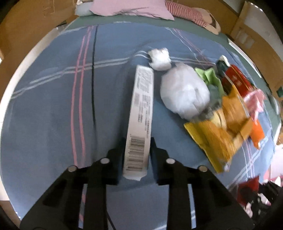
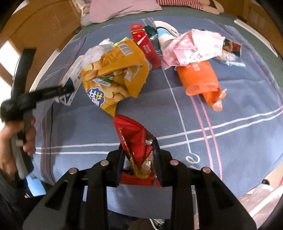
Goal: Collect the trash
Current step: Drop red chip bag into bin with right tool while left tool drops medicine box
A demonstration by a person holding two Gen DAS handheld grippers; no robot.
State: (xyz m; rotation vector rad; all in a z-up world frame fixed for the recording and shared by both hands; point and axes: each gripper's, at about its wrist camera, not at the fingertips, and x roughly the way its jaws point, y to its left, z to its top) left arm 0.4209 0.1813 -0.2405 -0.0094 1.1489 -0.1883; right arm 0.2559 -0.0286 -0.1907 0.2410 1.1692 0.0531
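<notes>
A long white carton (image 1: 141, 106) with a barcode lies on the blue plaid bed sheet (image 1: 53, 115), and my left gripper (image 1: 138, 141) is shut on its near end. The right wrist view shows that same left gripper (image 2: 68, 88) at the left, held by a hand (image 2: 26, 139), with the carton (image 2: 70, 83) in its jaws. My right gripper (image 2: 138, 146) is shut on a crumpled red snack wrapper (image 2: 132, 134). Just beyond it lies an open yellow chip bag (image 2: 116, 74). Farther off are a red box (image 2: 146, 47), an orange bag (image 2: 199, 79) and pink wrapping (image 2: 194, 46).
A crumpled tissue (image 1: 160, 59) and a pale wad of plastic (image 1: 184, 92) sit right of the carton, beside a green wrapper (image 1: 210, 76). A pink pillow (image 1: 130, 7) and striped cloth (image 1: 184, 12) lie at the head of the bed. The bed edge (image 2: 256, 185) runs at lower right.
</notes>
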